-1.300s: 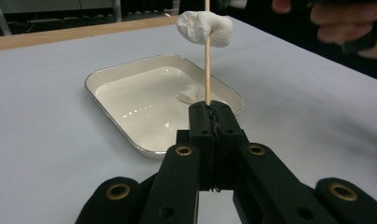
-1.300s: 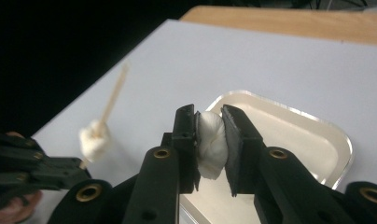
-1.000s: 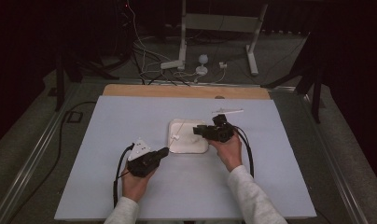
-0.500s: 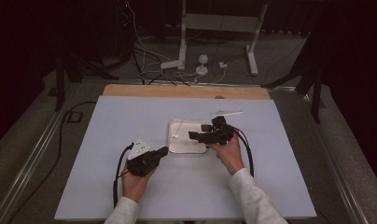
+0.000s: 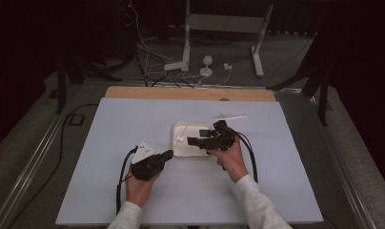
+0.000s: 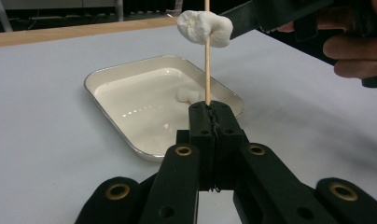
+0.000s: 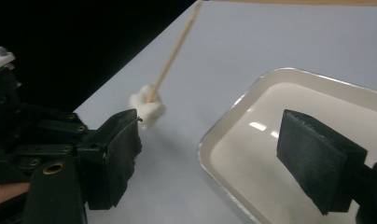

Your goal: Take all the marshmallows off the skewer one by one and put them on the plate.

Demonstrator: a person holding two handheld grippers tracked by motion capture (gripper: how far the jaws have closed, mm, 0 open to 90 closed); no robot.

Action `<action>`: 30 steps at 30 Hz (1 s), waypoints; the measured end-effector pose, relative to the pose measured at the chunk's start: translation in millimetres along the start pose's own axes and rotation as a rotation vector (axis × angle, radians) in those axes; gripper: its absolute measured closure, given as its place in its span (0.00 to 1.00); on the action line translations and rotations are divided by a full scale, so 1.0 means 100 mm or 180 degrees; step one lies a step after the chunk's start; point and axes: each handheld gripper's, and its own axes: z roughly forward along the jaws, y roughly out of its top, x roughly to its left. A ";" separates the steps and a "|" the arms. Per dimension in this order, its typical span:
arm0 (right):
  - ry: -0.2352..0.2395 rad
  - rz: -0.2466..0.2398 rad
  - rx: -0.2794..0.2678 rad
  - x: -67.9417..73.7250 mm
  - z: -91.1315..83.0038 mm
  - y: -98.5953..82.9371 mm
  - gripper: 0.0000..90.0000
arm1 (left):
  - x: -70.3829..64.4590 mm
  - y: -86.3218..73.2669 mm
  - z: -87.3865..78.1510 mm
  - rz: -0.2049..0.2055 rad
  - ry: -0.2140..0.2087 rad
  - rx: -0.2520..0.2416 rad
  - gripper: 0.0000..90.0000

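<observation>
Marshmallow (image 6: 205, 28) sits high on the upright skewer (image 6: 207, 70) your left gripper (image 6: 210, 109) clamps. Your right gripper (image 7: 210, 158), jaws apart, is just beside it, above the tray (image 6: 130, 140).

Your right gripper (image 5: 194, 141) has slid left over the tray (image 5: 181, 150), seemingly nearer your left gripper (image 5: 167, 154).

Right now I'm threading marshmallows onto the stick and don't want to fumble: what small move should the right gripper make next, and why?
Probably reach into the tray for the marshmallow lying there. The right gripper stands open with nothing between its jaws, one marshmallow already sits on the stick, and the left gripper holds that stick upright.
</observation>
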 end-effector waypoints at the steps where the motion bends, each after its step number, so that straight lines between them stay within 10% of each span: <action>1: 0.0067 0.0022 0.0017 0.03 0.03 -0.01 0.24 | 0.00 0.00 0.00 -0.0003 -0.0006 -0.0005 1.00; 11: 0.0292 -0.0006 0.0102 0.15 0.17 -0.04 0.38 | -0.05 0.01 0.02 0.0027 -0.0055 -0.0025 1.00; 20: 0.0539 0.0227 0.0128 0.12 0.25 -0.06 0.72 | -0.07 0.01 0.04 0.0044 -0.0121 -0.0052 1.00; 30: 0.0549 0.0170 0.0092 0.15 0.22 -0.05 0.84 | -0.07 0.01 0.04 0.0066 -0.0168 -0.0056 1.00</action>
